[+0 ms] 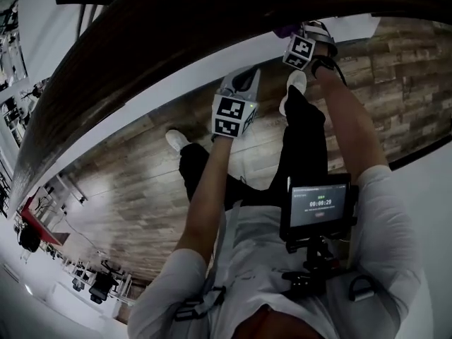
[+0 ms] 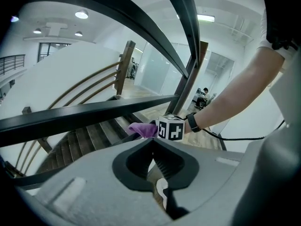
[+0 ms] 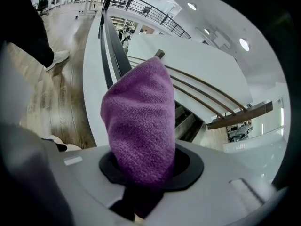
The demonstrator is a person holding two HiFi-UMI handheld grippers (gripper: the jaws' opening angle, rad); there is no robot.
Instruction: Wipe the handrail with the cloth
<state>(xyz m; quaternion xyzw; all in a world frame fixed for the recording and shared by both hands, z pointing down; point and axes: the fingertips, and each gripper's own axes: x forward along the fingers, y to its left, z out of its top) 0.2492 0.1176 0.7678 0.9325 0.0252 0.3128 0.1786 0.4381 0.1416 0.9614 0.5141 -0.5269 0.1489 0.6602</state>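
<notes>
Holds left gripper with jaws together, nothing between, beside handrail edge. Farther out, clamps purple cloth in right gripper, jaws closed on bunched end; free end at handrail's edge, contact unclear.

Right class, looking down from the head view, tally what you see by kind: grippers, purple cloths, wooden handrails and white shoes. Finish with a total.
Grippers: 2, the left gripper and the right gripper
Purple cloth: 1, in the right gripper
Wooden handrail: 1
White shoes: 2
Total: 6
</notes>
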